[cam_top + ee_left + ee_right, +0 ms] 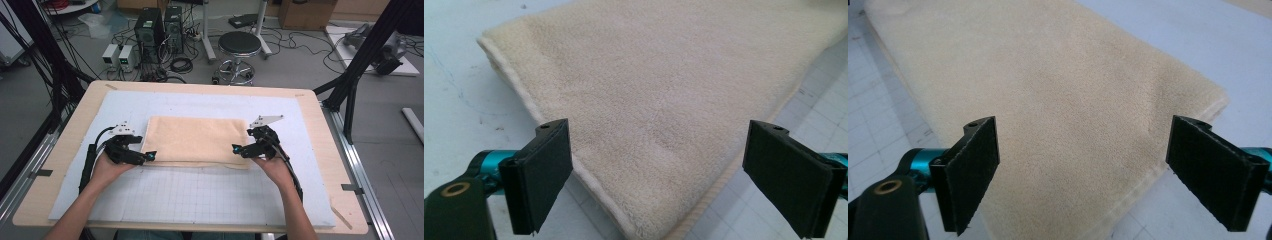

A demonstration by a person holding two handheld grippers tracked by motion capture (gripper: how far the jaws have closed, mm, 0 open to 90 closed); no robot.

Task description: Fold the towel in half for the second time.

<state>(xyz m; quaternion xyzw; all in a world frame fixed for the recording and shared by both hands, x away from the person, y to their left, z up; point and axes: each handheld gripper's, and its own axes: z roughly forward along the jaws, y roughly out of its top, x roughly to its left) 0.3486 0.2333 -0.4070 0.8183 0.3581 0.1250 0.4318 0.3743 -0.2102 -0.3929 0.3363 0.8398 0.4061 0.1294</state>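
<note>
A folded cream towel [196, 140] lies flat on the white gridded mat [200, 195] in the middle of the table. My left gripper [149, 156] hovers at the towel's near left corner, jaws wide apart, nothing pinched between them. In the left gripper view the towel [664, 100] spreads below the open left gripper [674, 185]. My right gripper [236, 149] sits at the towel's near right corner, also open and empty. The right gripper view shows the towel [1048, 100] beneath the spread jaws of the right gripper [1098, 180].
The mat lies on a wooden table [65, 150] with black frame posts at both sides. Behind the table stand a round stool [239, 45], computer towers [150, 27] and loose cables on the floor.
</note>
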